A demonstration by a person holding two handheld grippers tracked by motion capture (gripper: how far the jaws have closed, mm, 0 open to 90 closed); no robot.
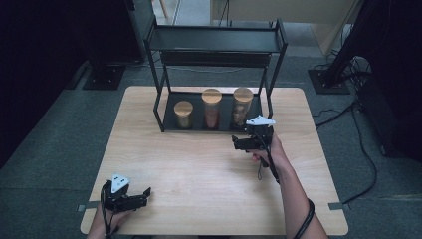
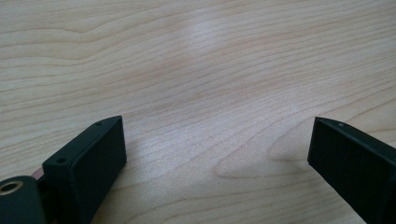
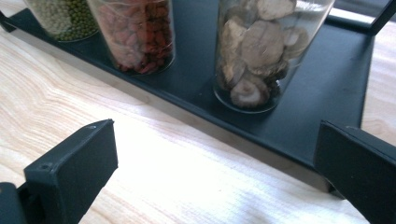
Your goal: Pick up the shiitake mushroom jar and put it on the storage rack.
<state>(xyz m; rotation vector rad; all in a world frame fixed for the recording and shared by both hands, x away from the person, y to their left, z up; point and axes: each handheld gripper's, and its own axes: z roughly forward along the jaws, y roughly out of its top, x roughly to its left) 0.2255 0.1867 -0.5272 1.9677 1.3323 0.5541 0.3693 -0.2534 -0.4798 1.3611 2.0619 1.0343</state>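
Three glass jars with wooden lids stand in a row on the bottom shelf of a black metal rack: a short jar of green beans, a taller jar of red beans, and a jar of dried mushrooms. My right gripper is open just in front of the rack, facing the mushroom jar, with nothing between its jaws. My left gripper is open near the table's front left corner, low over bare wood.
The rack has an upper shelf above the jars and thin uprights at its corners. The wooden table spreads between the two grippers. Cables and stand bases lie on the grey floor around it.
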